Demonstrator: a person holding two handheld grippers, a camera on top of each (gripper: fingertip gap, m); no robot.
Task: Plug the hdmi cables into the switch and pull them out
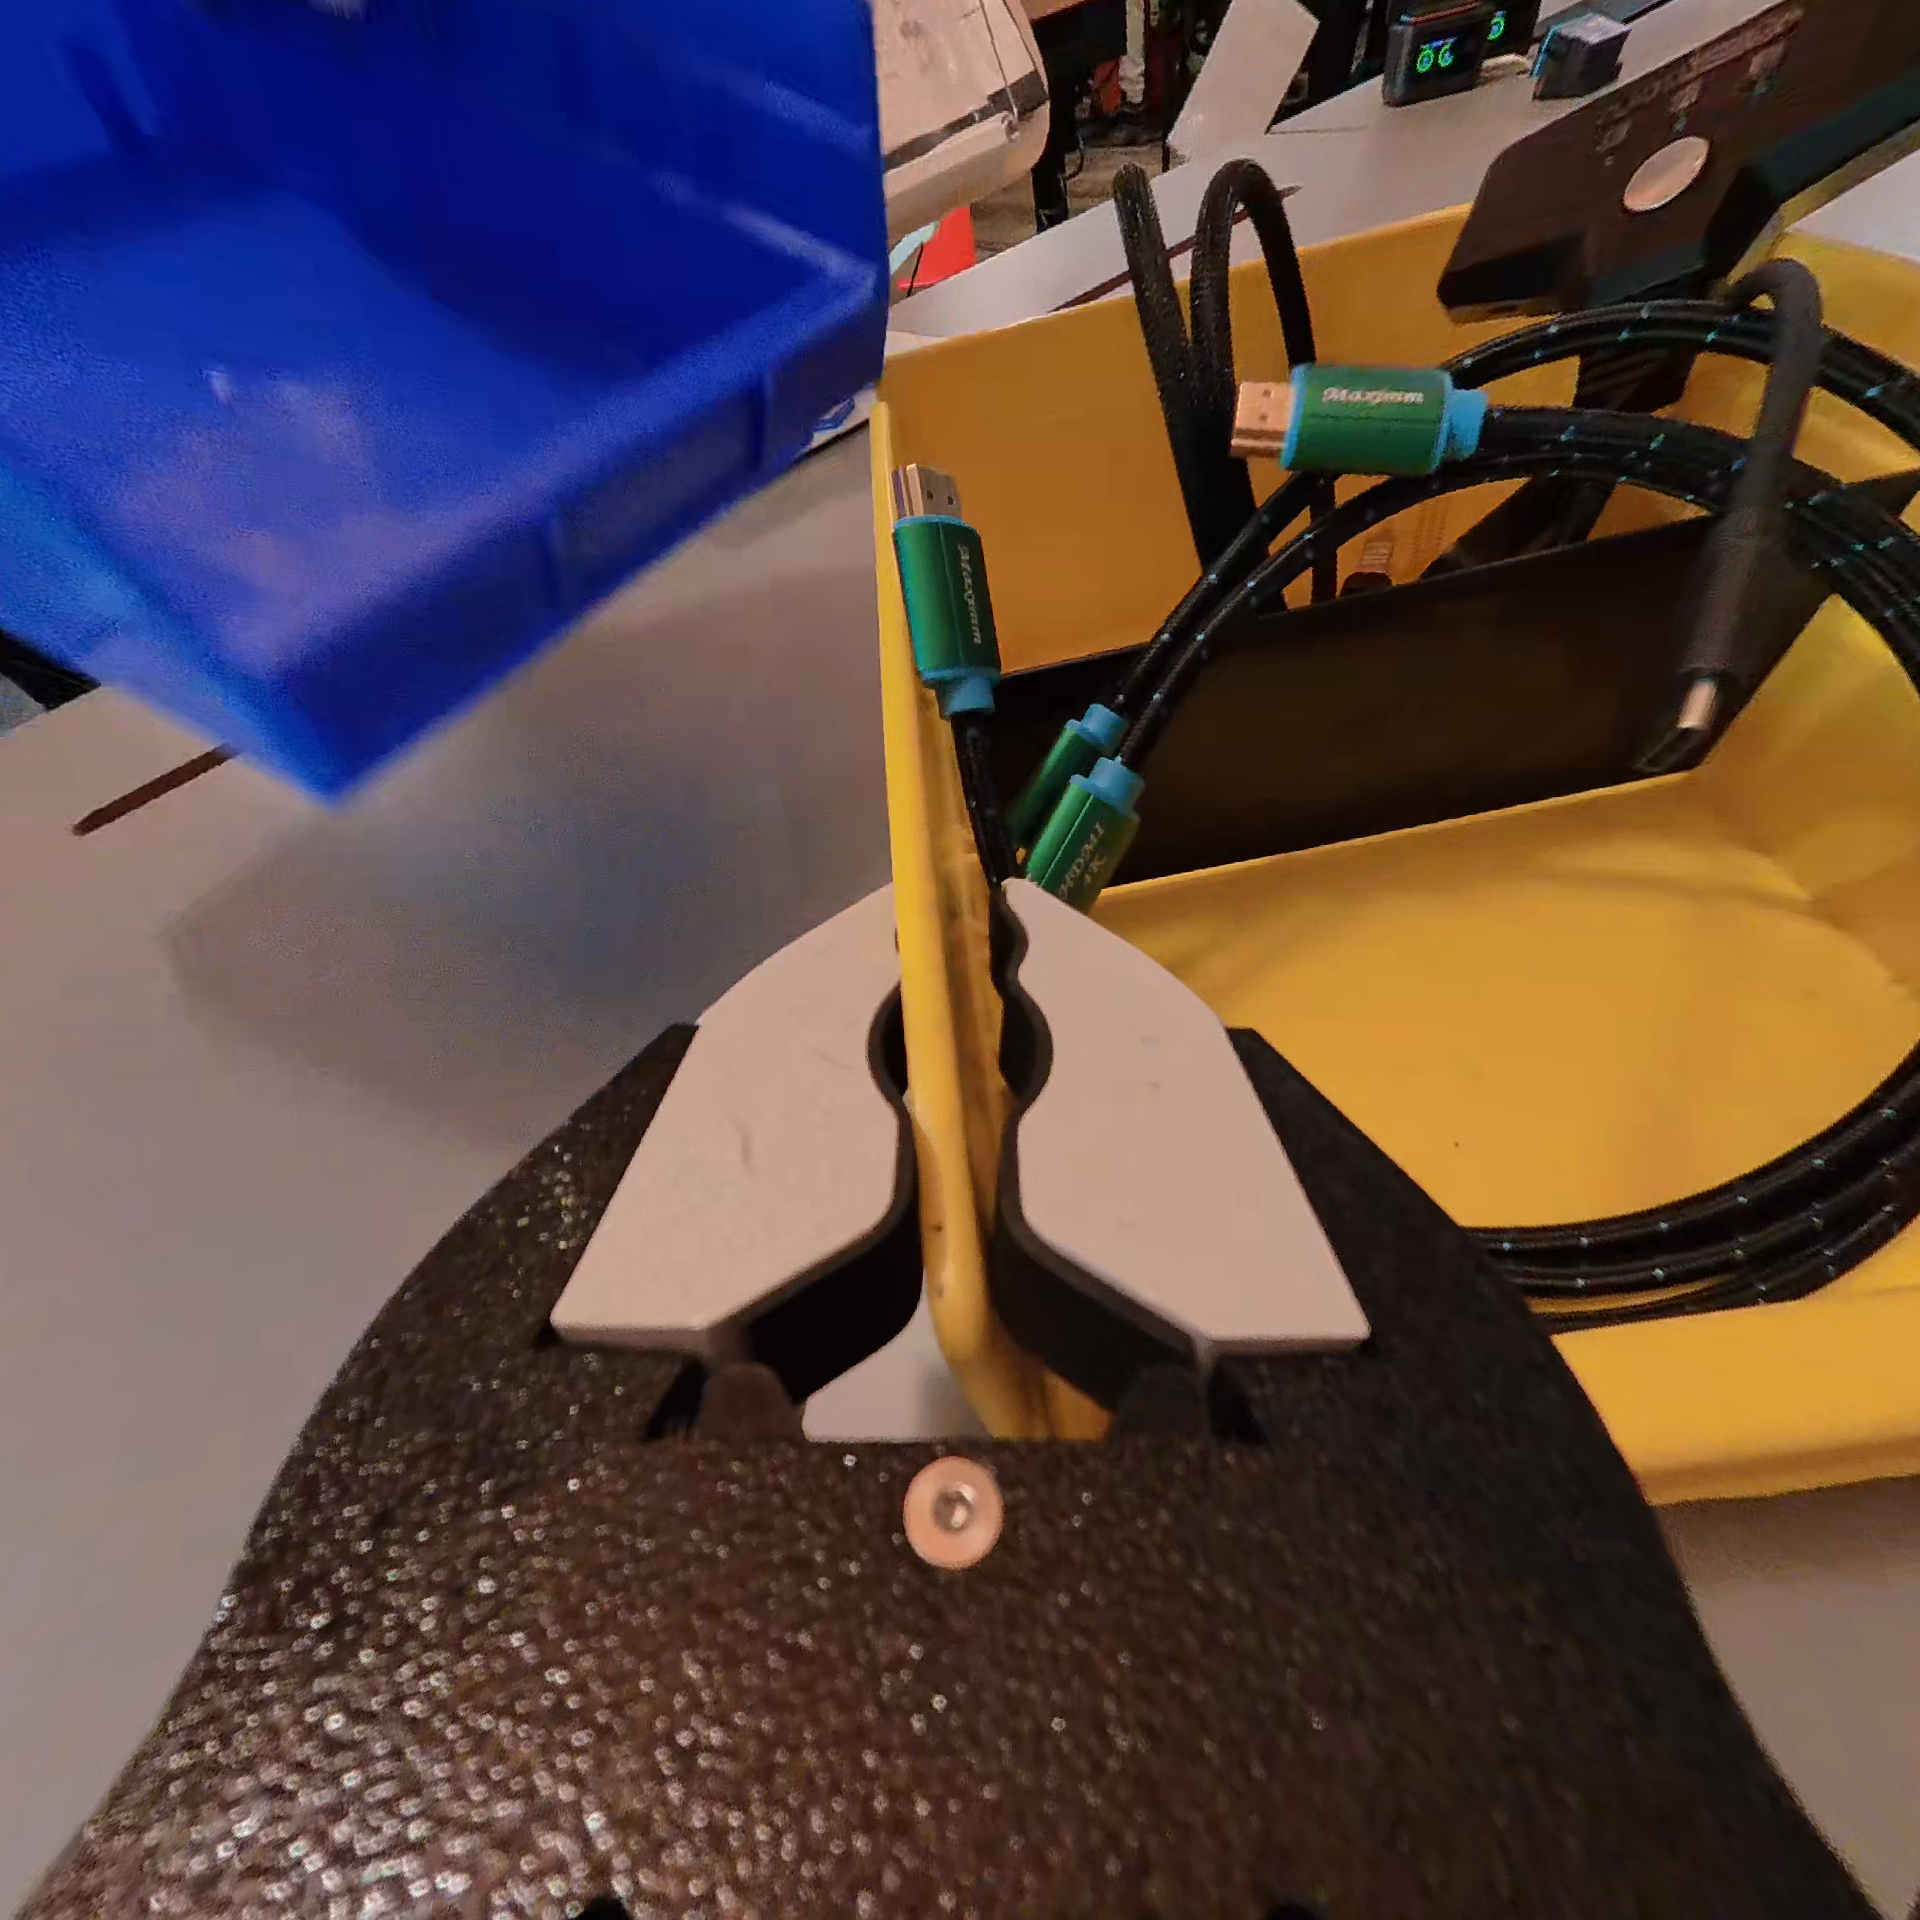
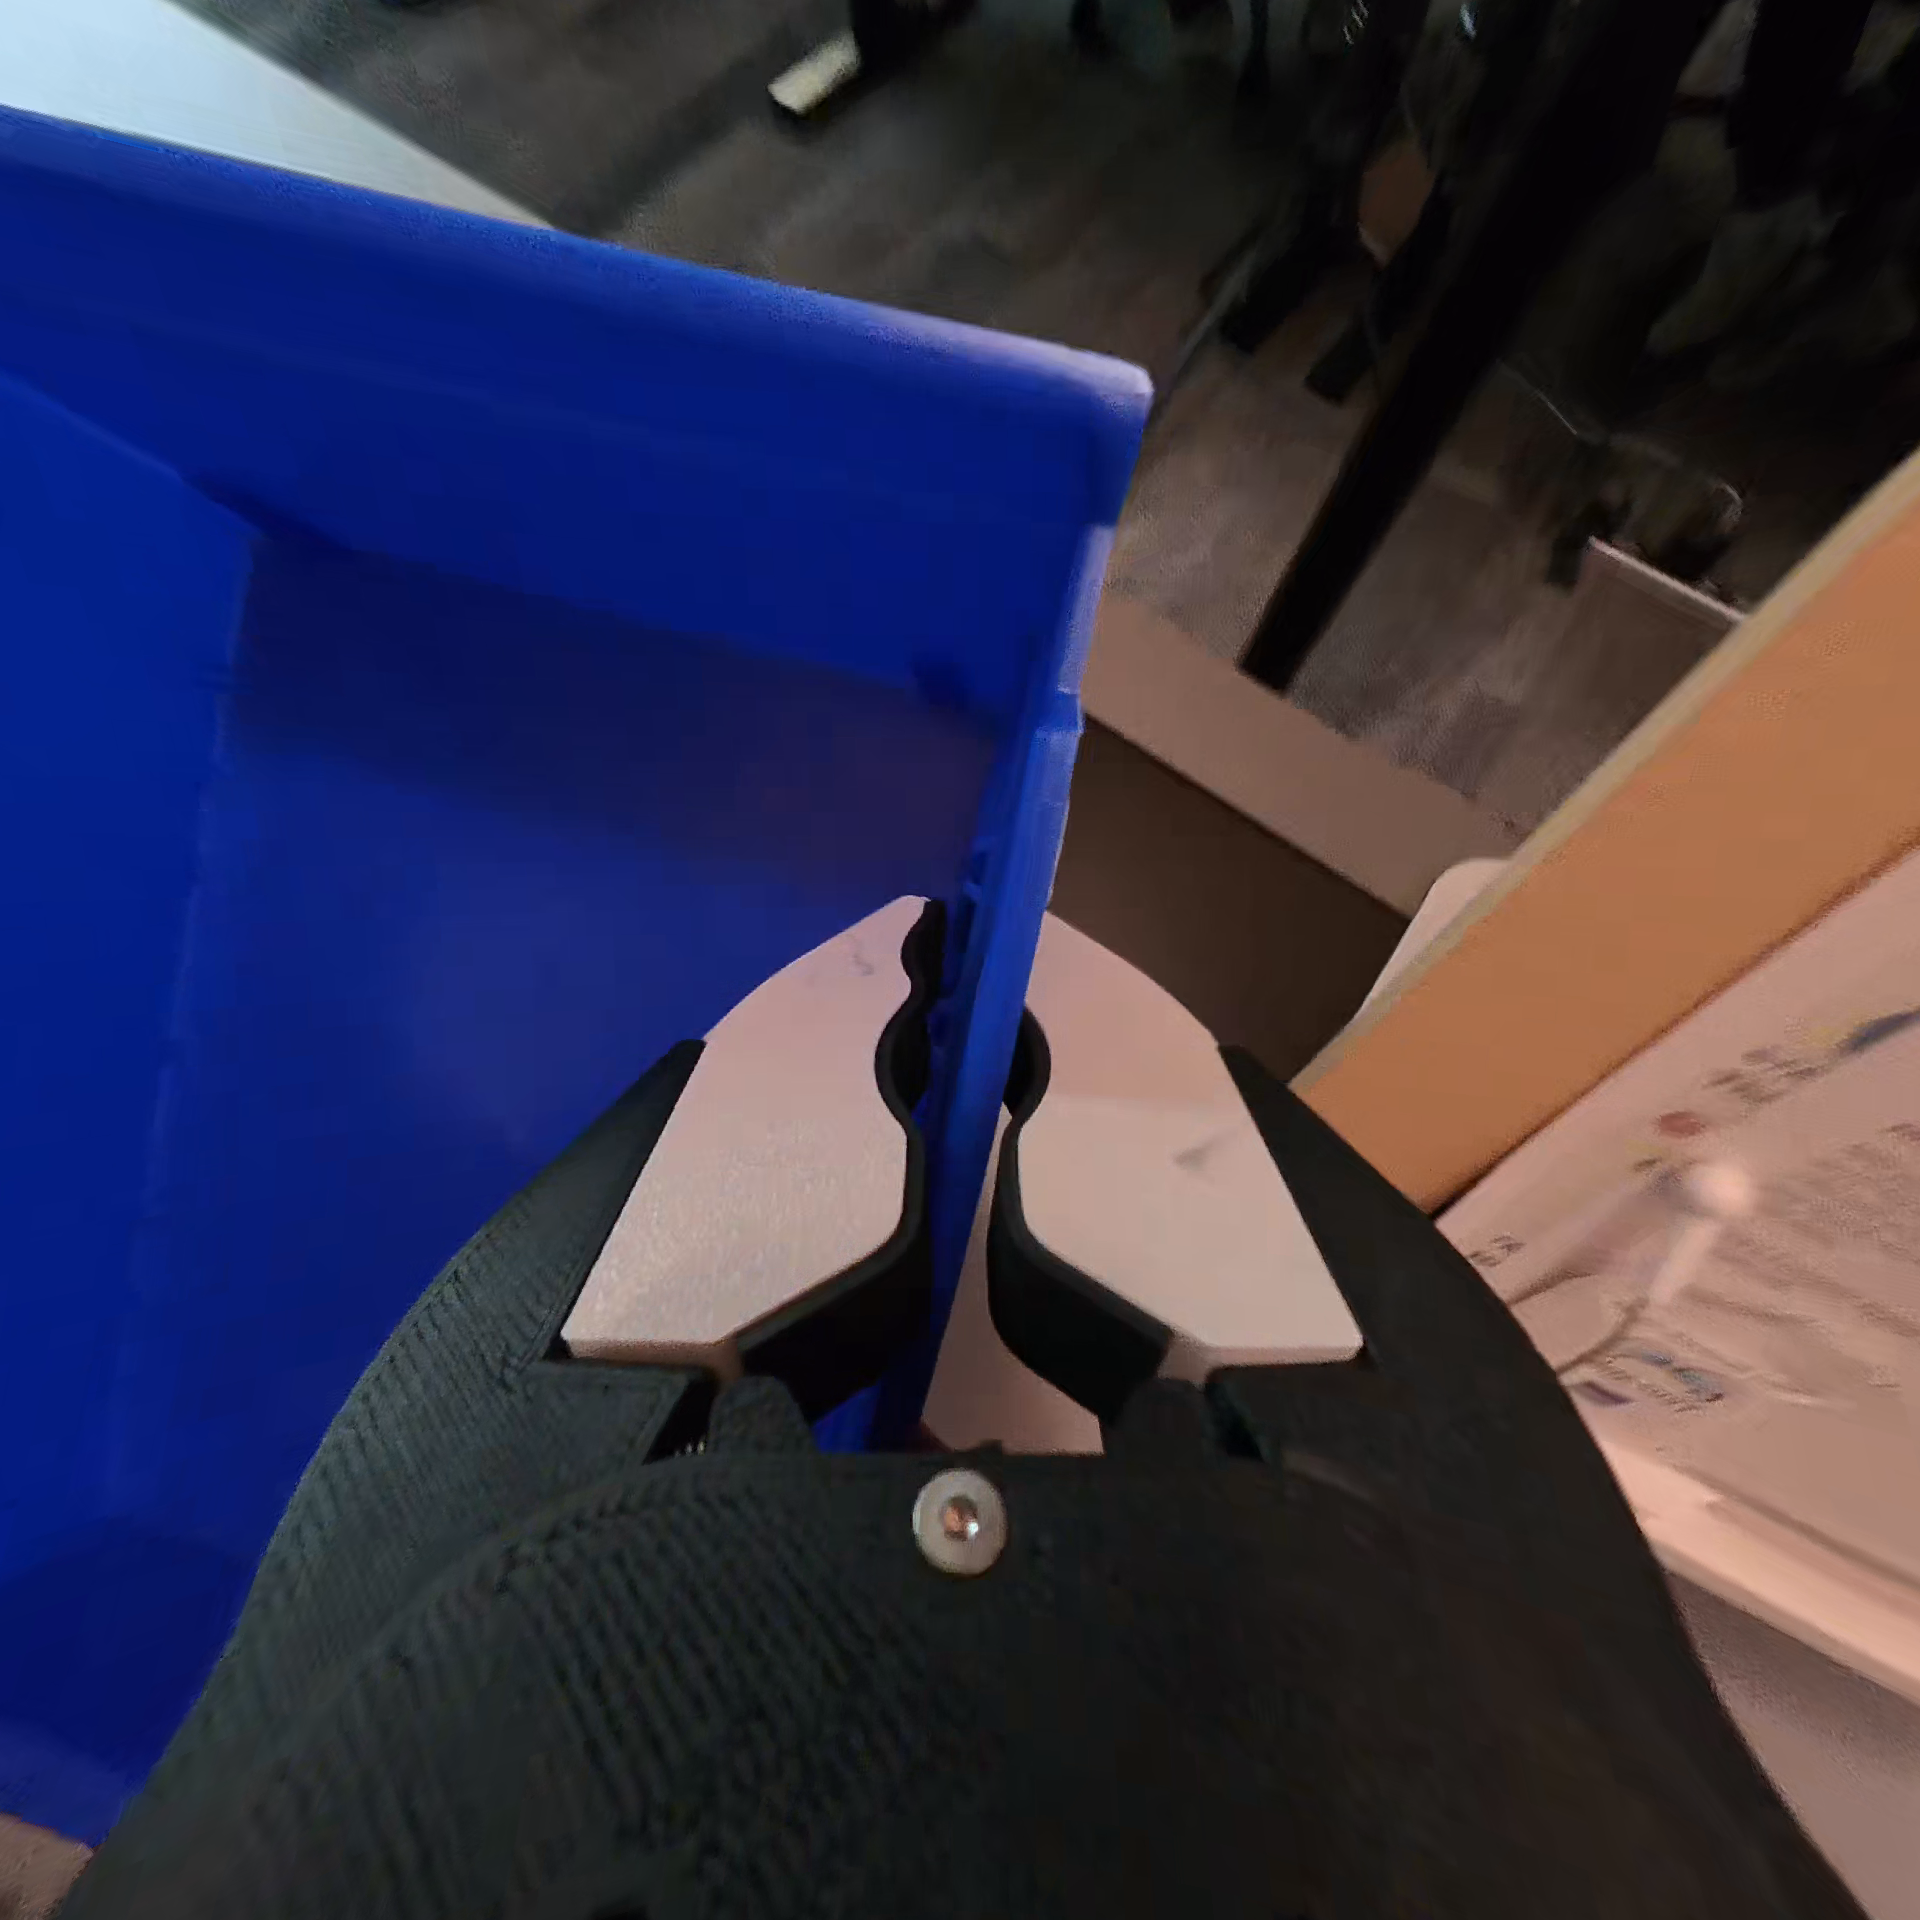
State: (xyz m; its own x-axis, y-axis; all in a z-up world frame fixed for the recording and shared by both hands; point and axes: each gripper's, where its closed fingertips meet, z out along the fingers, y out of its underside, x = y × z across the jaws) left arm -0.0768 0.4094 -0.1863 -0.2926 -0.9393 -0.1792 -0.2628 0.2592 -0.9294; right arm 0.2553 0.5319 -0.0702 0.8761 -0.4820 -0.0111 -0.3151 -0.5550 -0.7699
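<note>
1. HDMI cables (image 1: 1621,488), black braided with green plugs, lie coiled inside yellow bin (image 1: 1455,1039).
2. Left gripper (image 1: 951,935) is clamped on the yellow bin's wall.
3. Right gripper (image 2: 977,925) is clamped on blue bin (image 2: 520,623) wall, raised above the table (image 1: 364,1091).

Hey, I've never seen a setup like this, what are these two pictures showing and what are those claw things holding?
Those claws are hand-held grippers, one in each of a person's hands, each with a camera looking along its fingers. In the left wrist view, the left gripper is clamped on the wall of a yellow bin that holds braided HDMI cables with green plugs and a black box. In the right wrist view, the right gripper is clamped on the wall of a blue bin, which looks lifted above the grey table.
</note>
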